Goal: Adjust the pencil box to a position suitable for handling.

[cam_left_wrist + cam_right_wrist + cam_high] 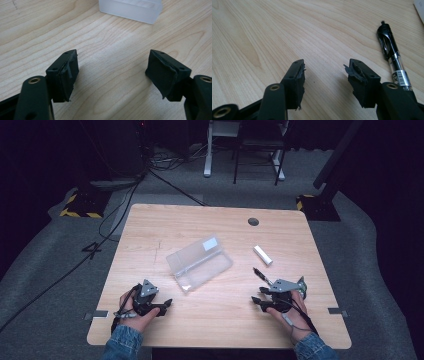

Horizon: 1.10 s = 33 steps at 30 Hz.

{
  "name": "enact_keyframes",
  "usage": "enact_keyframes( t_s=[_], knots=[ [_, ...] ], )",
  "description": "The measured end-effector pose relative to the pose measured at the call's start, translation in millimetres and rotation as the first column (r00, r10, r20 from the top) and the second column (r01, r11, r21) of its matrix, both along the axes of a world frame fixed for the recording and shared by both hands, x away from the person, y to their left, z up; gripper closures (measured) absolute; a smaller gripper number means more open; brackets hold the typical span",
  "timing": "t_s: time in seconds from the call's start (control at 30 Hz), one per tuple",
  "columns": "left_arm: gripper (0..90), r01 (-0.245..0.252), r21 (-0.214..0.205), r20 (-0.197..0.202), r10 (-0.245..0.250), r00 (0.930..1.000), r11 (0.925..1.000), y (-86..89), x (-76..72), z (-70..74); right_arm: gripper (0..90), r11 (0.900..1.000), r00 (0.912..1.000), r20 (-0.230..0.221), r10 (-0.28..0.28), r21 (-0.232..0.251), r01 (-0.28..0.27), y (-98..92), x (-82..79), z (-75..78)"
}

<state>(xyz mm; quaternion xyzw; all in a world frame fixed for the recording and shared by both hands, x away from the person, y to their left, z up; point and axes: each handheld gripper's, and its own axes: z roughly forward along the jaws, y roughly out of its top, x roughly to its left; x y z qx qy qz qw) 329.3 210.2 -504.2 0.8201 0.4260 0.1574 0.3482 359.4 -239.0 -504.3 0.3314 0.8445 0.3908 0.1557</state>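
Note:
A clear plastic box (199, 263) lies shut near the middle of the wooden table (150, 230); its near corner (132, 8) shows at the top of the left gripper view. My left gripper (167, 304) rests low at the front left, open, with bare wood between its pads (67, 75). At the front right my right gripper (259, 296) is open too, nothing between its fingers (295, 80). A black pen (262, 276) lies just beyond it, and its clip end (390, 52) lies beside the right jaw. A small white stick (263, 255) lies farther back on the right.
A round cable hole (253, 221) sits near the table's far edge. Beyond the table are grey carpet, cables (120, 205), a white desk frame (208, 150) and yellow-black stand bases (80, 206). Bare wood lies between the two grippers.

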Motion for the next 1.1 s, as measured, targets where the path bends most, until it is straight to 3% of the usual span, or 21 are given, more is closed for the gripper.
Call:
enact_keyframes(
  t_s=[0.17,0.3,0.53,0.6,0.7,0.77,0.83,0.87,1.1],
  knots=[
    [24.8,-0.011,-0.047,-0.019,0.01,0.9998,0.9988,3.4,2.9,0.1,46.8,1.0,1.0,0.0,-0.001,0.001,0.001,0.1,0.1,0.0],
    [24.8,-0.01,-0.052,-0.019,0.009,0.9998,0.9986,3.9,3.2,0.0,46.6,1.0,1.0,0.0,-0.001,0.002,0.001,0.1,0.2,-0.1],
    [24.5,0.012,0.019,0.005,-0.012,0.9999,0.9997,-0.1,3.4,0.3,45.3,1.0,1.0,-0.002,-0.008,-0.001,0.008,0.2,0.6,0.1],
    [24.4,0.007,0.013,0.002,-0.007,1.0,0.9999,0.7,5.0,0.0,45.7,0.9999,0.9999,-0.002,-0.012,0.0,0.012,1.1,1.2,0.0],
    [24.5,-0.003,0.016,0.004,0.003,1.0,0.9999,3.8,6.1,0.2,53.4,0.9998,0.9998,-0.004,-0.019,0.007,0.019,3.4,3.7,0.5],
    [24.5,-0.009,0.015,0.005,0.009,0.9999,0.9998,6.3,6.0,0.1,55.0,0.9997,0.9995,-0.026,-0.02,0.015,0.02,5.8,7.4,2.6],
    [24.5,-0.016,0.014,0.004,0.016,0.9999,0.9998,9.5,4.9,0.0,59.5,0.9997,0.9994,-0.034,-0.007,0.024,0.008,10.3,14.2,9.9],
    [24.5,-0.016,0.013,0.006,0.016,0.9999,0.9998,10.8,4.6,-0.1,60.5,1.0,0.9993,-0.038,-0.002,0.001,0.002,16.1,22.2,20.4],
    [24.5,-0.021,0.017,0.005,0.021,0.9998,0.9996,14.0,2.8,0.0,60.3,0.9999,0.9993,-0.037,0.012,-0.008,-0.013,37.4,50.3,51.1]
  ],
)
